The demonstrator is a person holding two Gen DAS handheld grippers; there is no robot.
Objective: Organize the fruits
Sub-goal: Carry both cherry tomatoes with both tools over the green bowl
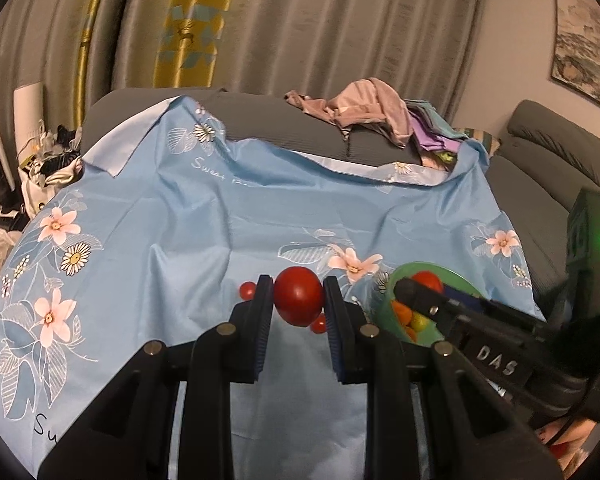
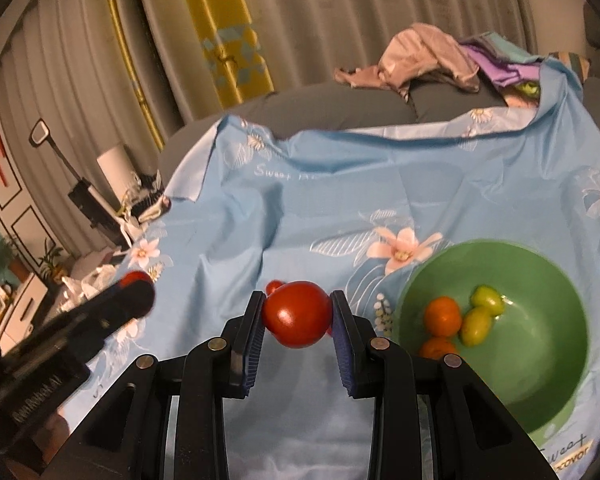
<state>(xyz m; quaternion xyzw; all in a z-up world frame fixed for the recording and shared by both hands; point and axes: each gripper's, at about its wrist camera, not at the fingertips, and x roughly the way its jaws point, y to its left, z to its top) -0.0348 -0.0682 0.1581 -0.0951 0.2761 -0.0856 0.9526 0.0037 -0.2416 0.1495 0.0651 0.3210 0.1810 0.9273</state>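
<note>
Red tomatoes sit clamped in both tools: your left hand-held gripper (image 1: pixel 298 300) is closed on one tomato (image 1: pixel 299 295), and your right hand-held gripper (image 2: pixel 298 314) is closed on another tomato (image 2: pixel 297 314). Both are held above the blue floral cloth (image 1: pixel 204 240). To your right stands the green bowl (image 2: pixel 540 360), containing two orange fruits (image 2: pixel 443 316) and two yellow-green fruits (image 2: pixel 477 325). Small red fruits (image 1: pixel 247 290) lie on the cloth beyond the left pads.

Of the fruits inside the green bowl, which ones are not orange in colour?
The two yellow-green fruits on the right side of the green bowl. They are oval and touch each other; the two orange fruits left of them are rounder.
</note>
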